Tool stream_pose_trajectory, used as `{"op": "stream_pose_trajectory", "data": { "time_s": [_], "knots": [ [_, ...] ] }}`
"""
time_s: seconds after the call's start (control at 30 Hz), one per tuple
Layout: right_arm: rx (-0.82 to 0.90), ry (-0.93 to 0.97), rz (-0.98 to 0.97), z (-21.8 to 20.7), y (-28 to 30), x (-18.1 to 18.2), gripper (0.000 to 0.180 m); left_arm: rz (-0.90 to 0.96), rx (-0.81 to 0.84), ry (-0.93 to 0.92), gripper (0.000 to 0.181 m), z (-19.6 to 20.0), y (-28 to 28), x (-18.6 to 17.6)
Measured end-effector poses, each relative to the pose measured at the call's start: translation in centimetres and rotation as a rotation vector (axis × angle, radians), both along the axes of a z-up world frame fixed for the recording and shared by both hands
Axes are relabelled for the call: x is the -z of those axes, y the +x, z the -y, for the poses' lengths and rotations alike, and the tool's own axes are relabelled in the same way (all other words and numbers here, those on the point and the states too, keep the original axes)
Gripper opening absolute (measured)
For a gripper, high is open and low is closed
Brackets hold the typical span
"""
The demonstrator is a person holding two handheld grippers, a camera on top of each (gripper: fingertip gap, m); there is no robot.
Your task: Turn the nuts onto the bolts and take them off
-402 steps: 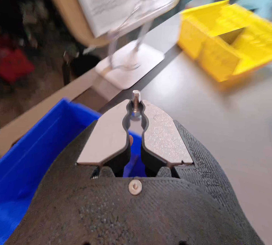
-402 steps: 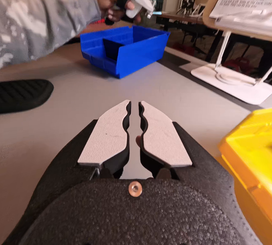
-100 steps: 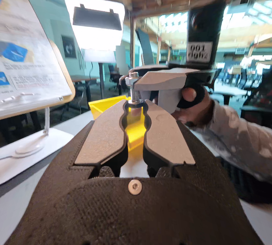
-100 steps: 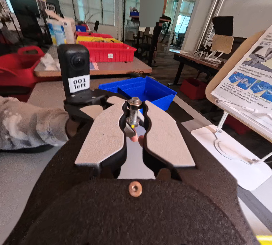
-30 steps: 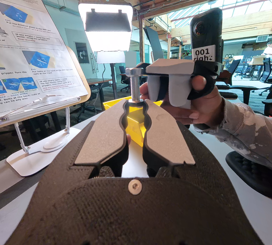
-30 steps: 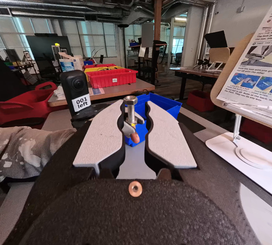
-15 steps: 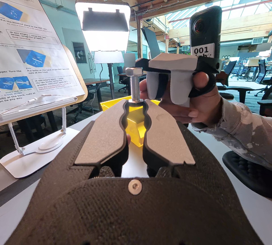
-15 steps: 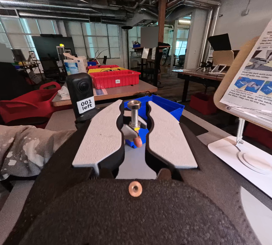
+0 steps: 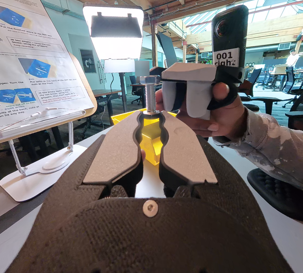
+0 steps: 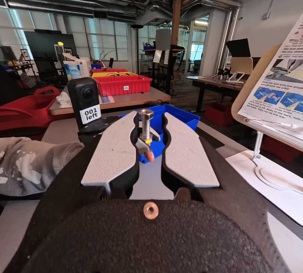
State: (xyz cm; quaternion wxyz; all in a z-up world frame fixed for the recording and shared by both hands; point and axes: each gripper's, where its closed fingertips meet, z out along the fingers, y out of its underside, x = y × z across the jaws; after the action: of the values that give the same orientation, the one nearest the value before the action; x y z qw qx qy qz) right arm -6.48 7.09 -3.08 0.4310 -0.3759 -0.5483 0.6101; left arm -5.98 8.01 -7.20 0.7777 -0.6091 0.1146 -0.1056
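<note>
While the left gripper (image 9: 151,114) stays closed on the nut (image 9: 150,112) at the lower end of the upright bolt (image 9: 150,97), the right gripper (image 10: 149,115) stands with its fingers parted on either side of the bolt's hex head (image 10: 146,114); whether they touch the head is unclear. Bolt and nut are raised above the grey table (image 9: 242,166). A yellow bin (image 9: 148,135) lies beyond the left gripper, a blue bin (image 10: 179,117) beyond the right. An instruction board (image 9: 34,68) on a white stand (image 9: 32,175) sits at the table edge.
</note>
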Motion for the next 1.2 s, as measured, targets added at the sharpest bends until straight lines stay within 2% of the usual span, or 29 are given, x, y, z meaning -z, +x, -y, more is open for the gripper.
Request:
{"op": "stream_pose_trajectory", "data": {
  "time_s": [0.17,0.4,0.47,0.53,0.73,0.87,1.07,1.2],
  "knots": [
    [0.034,-0.05,-0.02,-1.7,0.3,-0.4,0.014,0.006,-0.005,0.007,0.019,0.2,-0.2,-0.4],
    [-0.017,0.029,0.017,0.4,0.1,0.3,0.029,-0.009,-0.007,-0.019,0.019,-0.2,-0.1,0.3],
    [-0.009,0.056,0.032,0.7,-0.2,0.8,0.027,-0.017,-0.002,-0.024,0.019,-0.3,0.2,0.4],
    [0.0,0.058,0.038,0.4,-0.3,1.0,0.018,-0.019,0.007,-0.027,0.019,-0.3,0.3,0.4],
    [-0.047,0.139,0.039,0.1,0.7,1.1,0.017,-0.023,0.077,-0.059,0.019,-0.4,1.1,0.7],
    [-0.217,0.121,0.011,0.8,2.4,1.2,0.017,0.038,0.299,-0.072,0.019,0.4,3.2,0.8],
    [-0.602,0.019,0.02,4.0,6.2,1.0,0.017,0.214,0.873,-0.113,0.019,4.6,7.7,0.4],
    [-0.786,0.017,0.055,6.0,8.6,1.2,0.017,0.253,1.108,-0.14,0.019,6.9,10.2,0.5]
  ]
}}
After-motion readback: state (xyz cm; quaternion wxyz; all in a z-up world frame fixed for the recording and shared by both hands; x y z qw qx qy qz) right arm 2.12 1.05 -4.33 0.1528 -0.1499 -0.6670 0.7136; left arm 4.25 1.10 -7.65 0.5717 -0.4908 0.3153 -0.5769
